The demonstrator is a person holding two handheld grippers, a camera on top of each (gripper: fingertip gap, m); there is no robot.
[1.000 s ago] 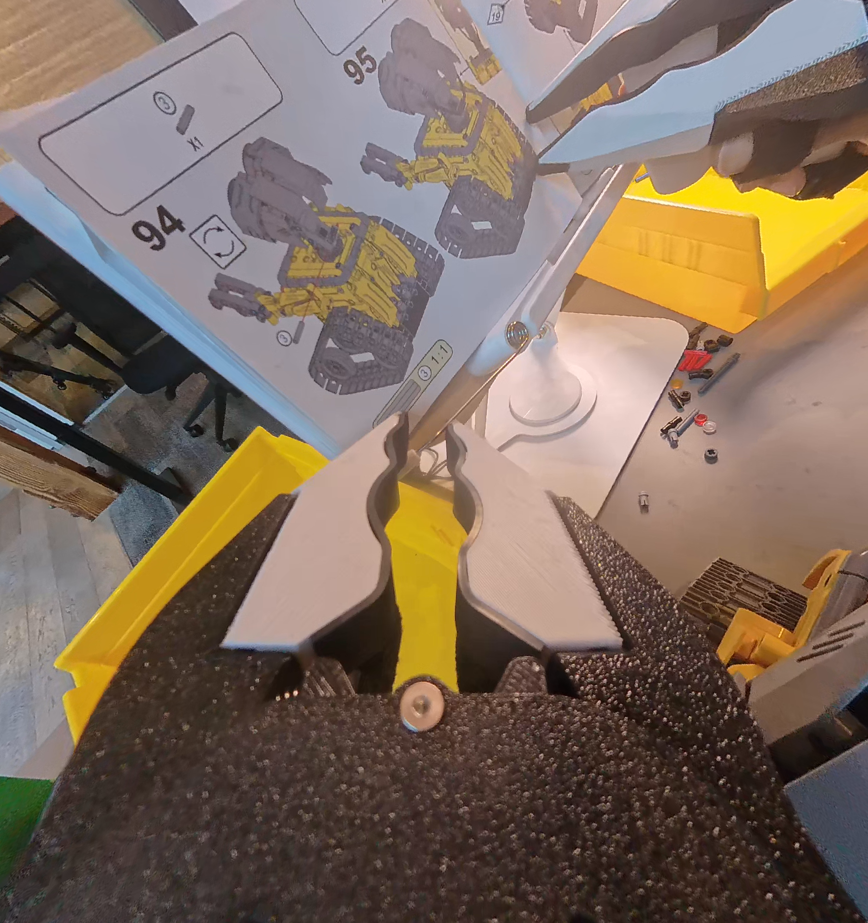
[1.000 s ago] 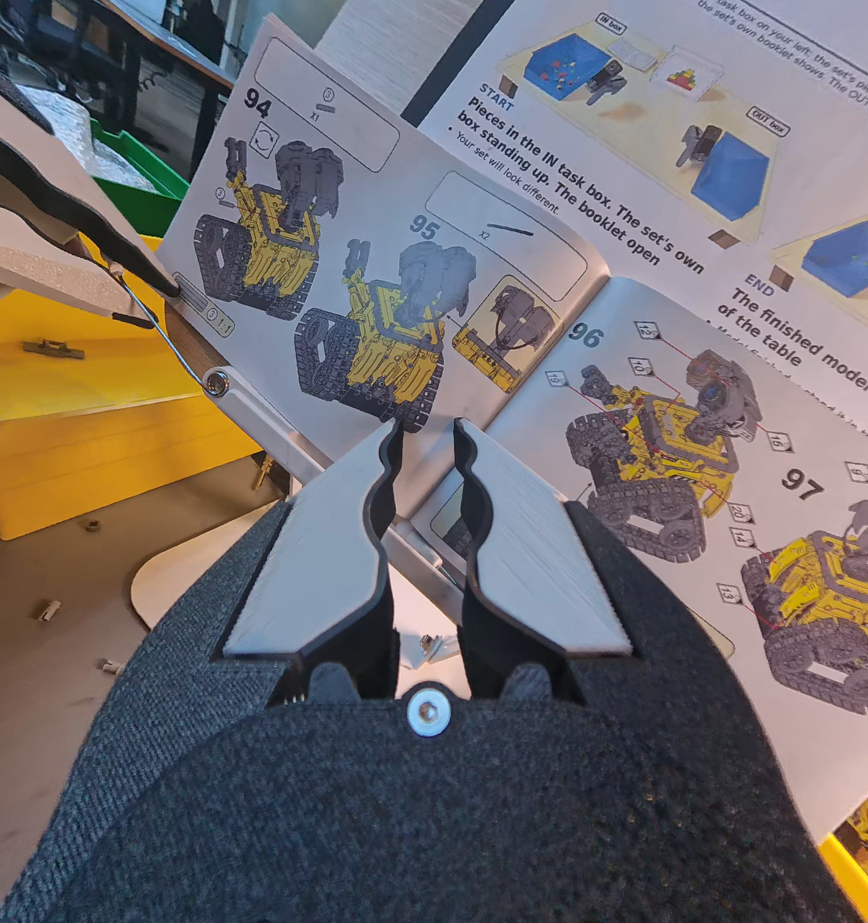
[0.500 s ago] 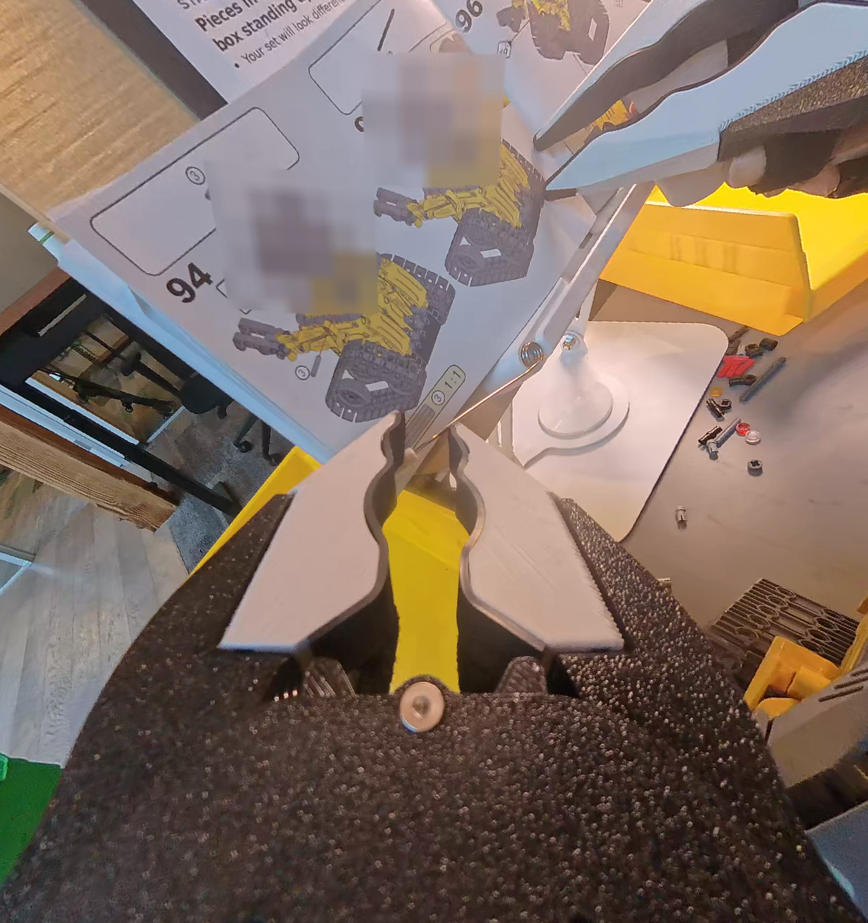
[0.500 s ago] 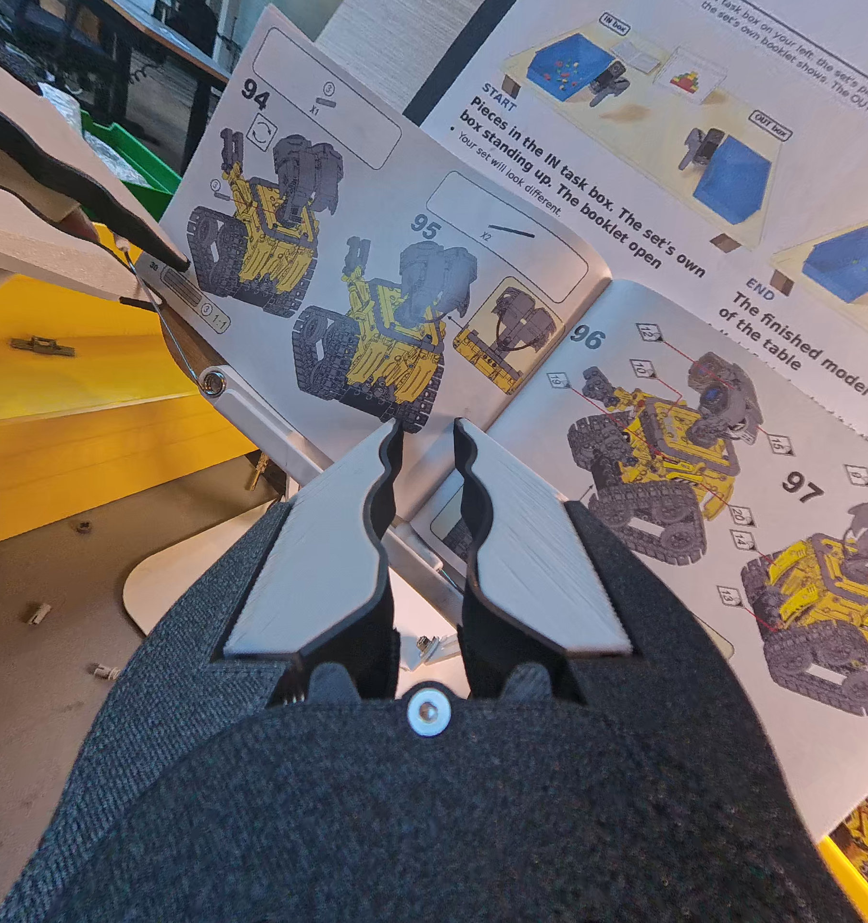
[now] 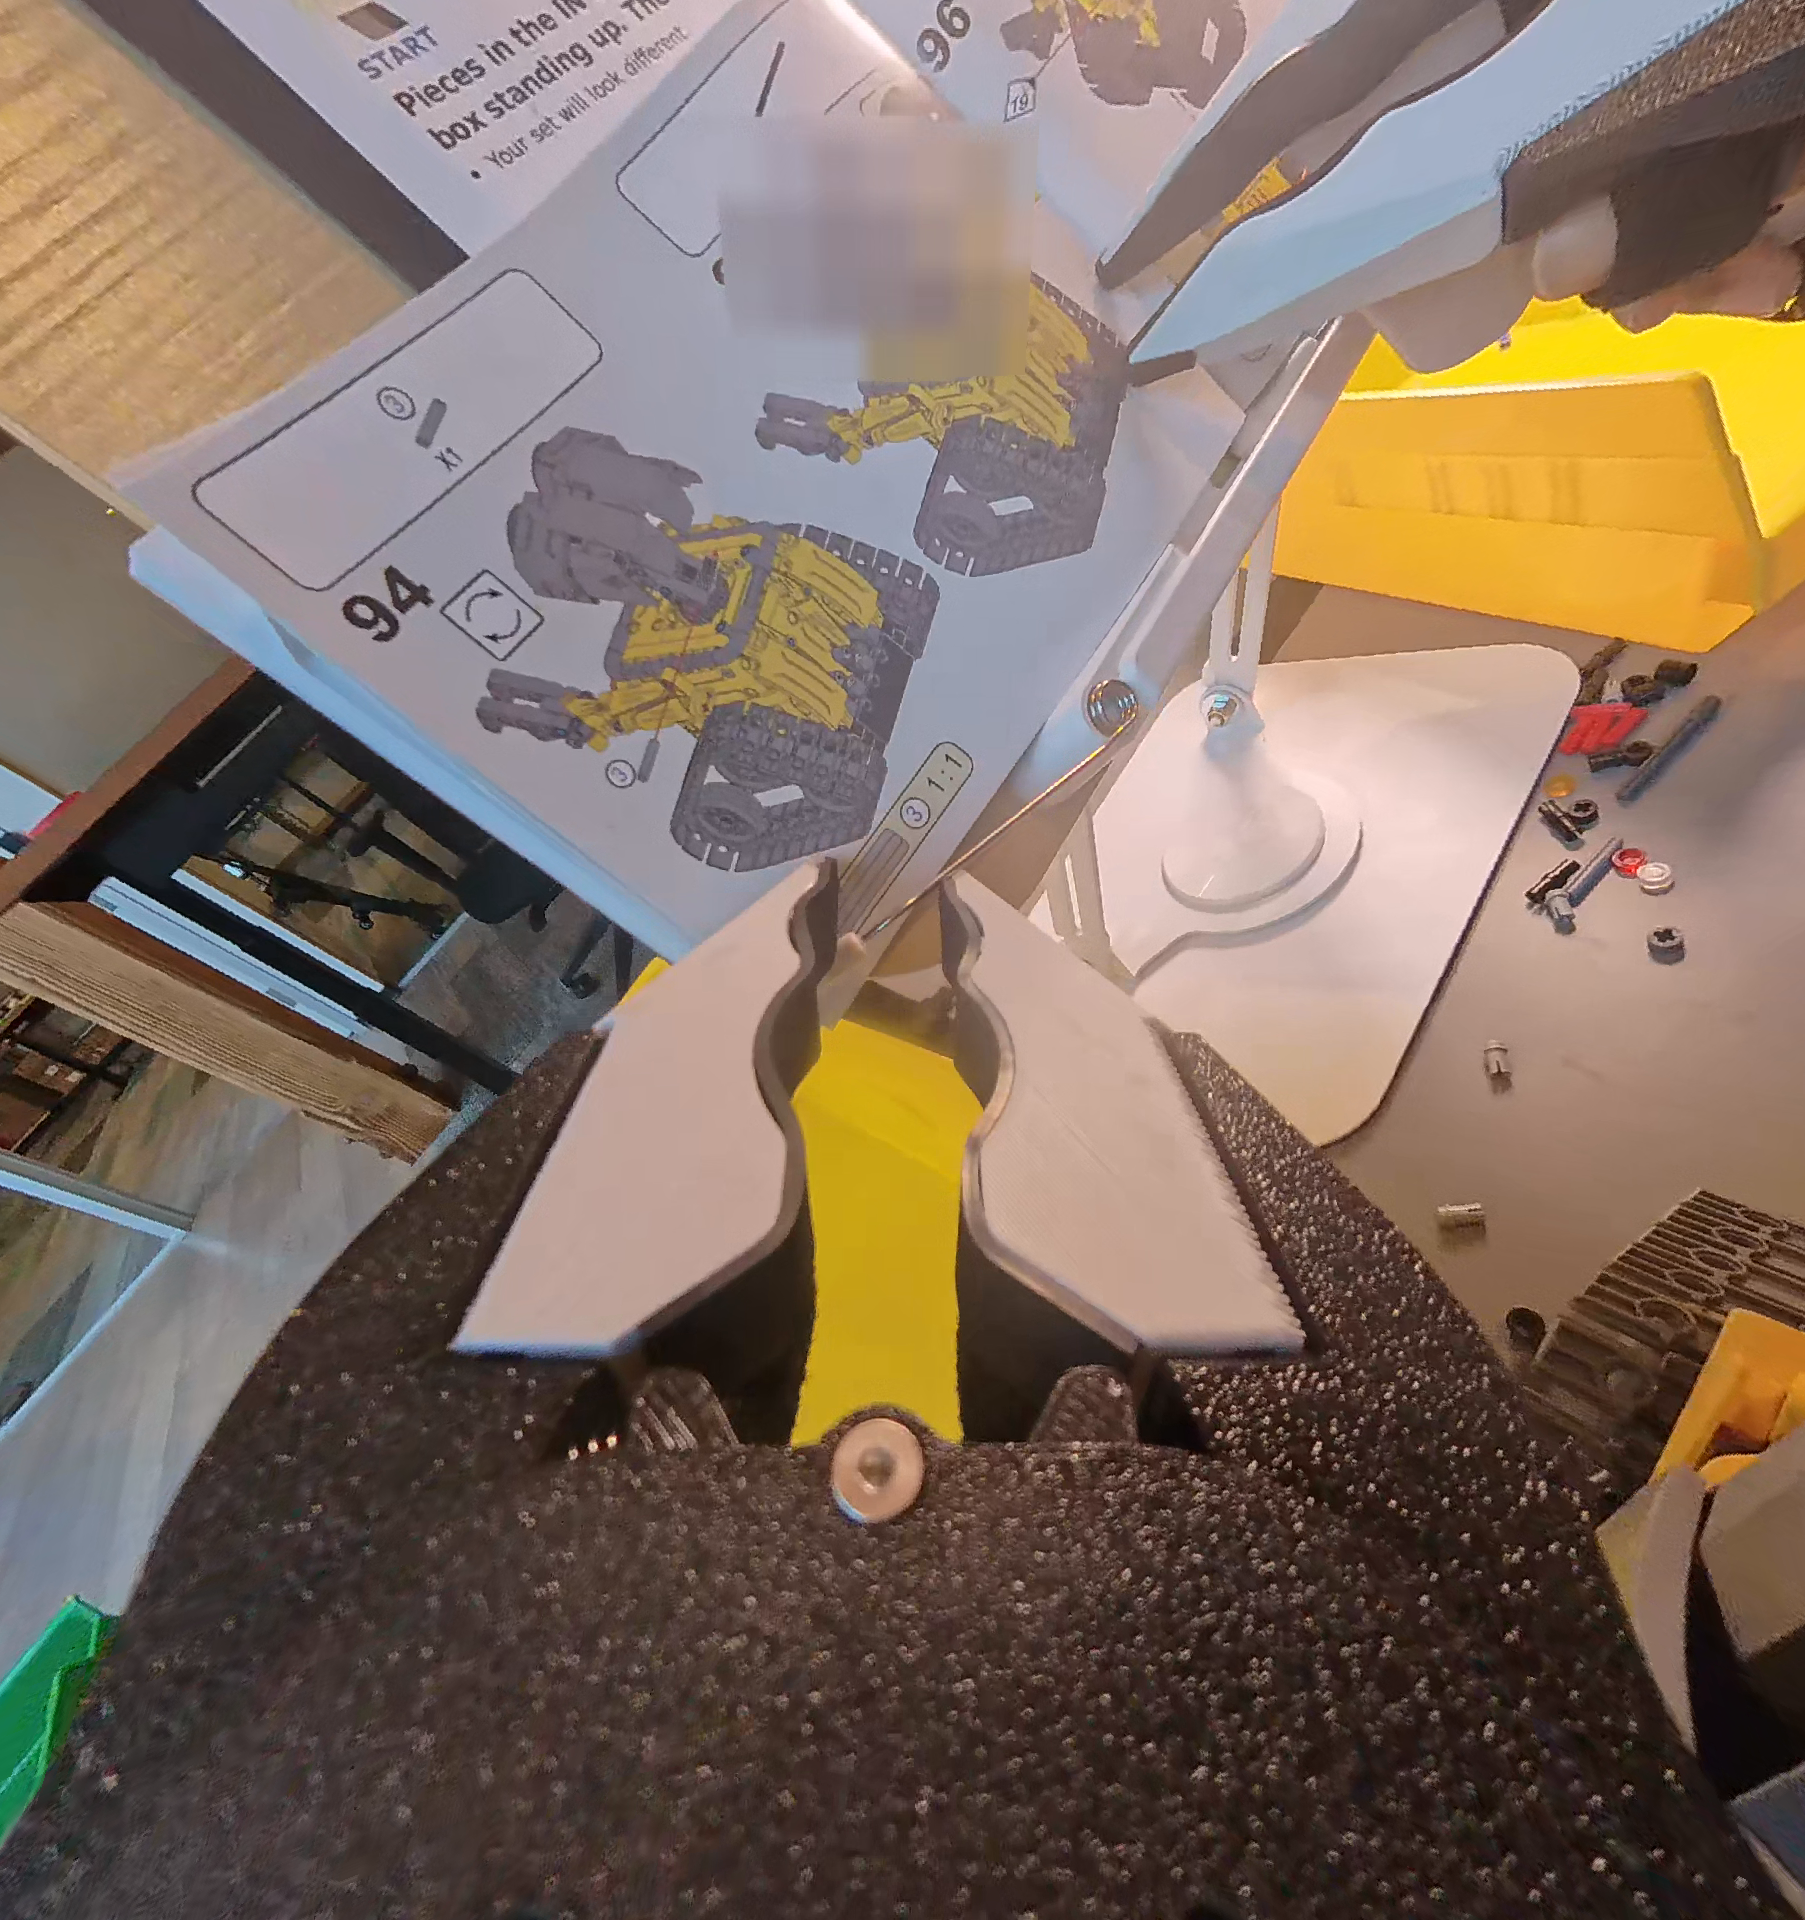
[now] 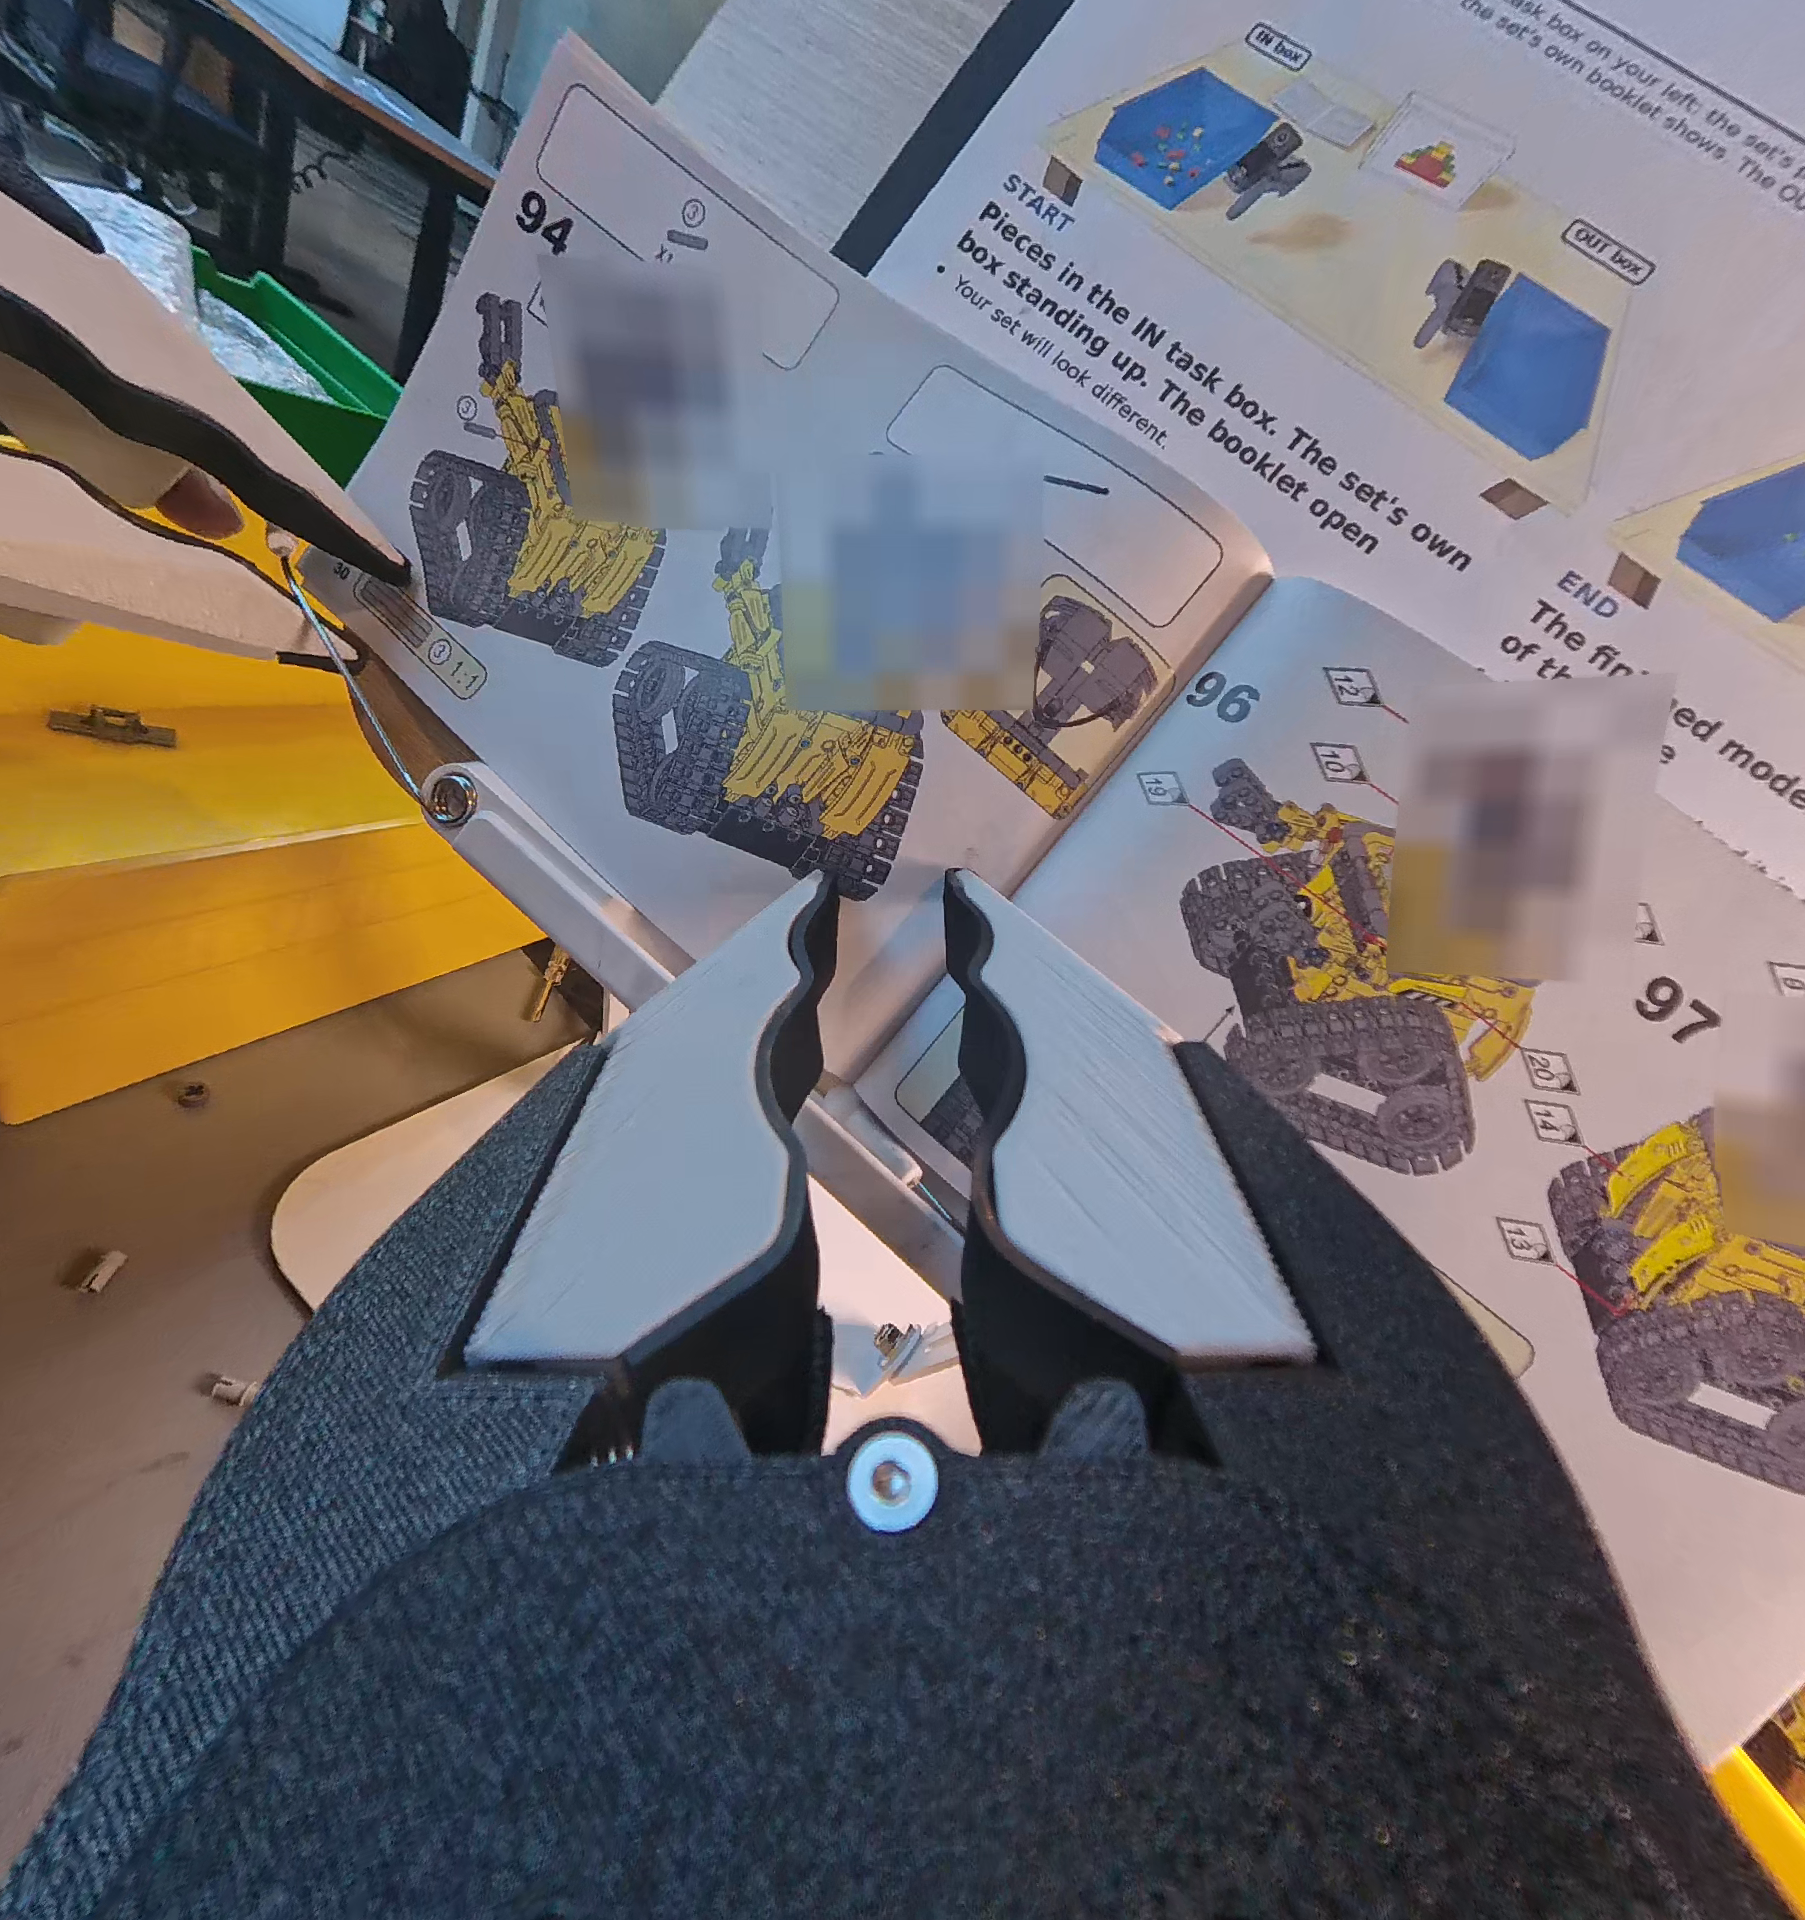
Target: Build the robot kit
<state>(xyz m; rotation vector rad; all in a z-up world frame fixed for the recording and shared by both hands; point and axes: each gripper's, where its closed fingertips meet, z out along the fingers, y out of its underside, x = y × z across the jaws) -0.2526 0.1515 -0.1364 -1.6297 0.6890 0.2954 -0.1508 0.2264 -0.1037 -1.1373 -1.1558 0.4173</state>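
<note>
An open instruction booklet (image 5: 669, 499) stands on a white book stand (image 5: 1397, 831); it also shows in the right wrist view (image 6: 1116, 862). My left gripper (image 5: 890, 906) is at the booklet's lower left corner. Its jaws are narrowly apart, and the pale tip of the stand's wire page holder (image 5: 853, 943) lies between them, against the left finger. In the right wrist view the left gripper (image 6: 342, 608) straddles that wire (image 6: 358, 686). My right gripper (image 6: 890, 896) is narrowly open and empty, just in front of the booklet's lower middle; it also shows in the left wrist view (image 5: 1121, 317).
Yellow bins stand behind the stand (image 5: 1500, 520) and under my left gripper (image 5: 877, 1195). Small loose parts (image 5: 1604, 831) lie on the grey table. A part-built yellow and black tracked model (image 5: 1708, 1320) is at the lower right. A printed sheet (image 6: 1397, 312) hangs behind. A green bin (image 6: 295, 353) sits at the far left. My right fingertips sit around 15 cm from my left ones.
The left wrist view has swung, so the booklet and stand sit lower and farther right in it. The wire holder has tilted slightly. The right gripper has hardly moved.
</note>
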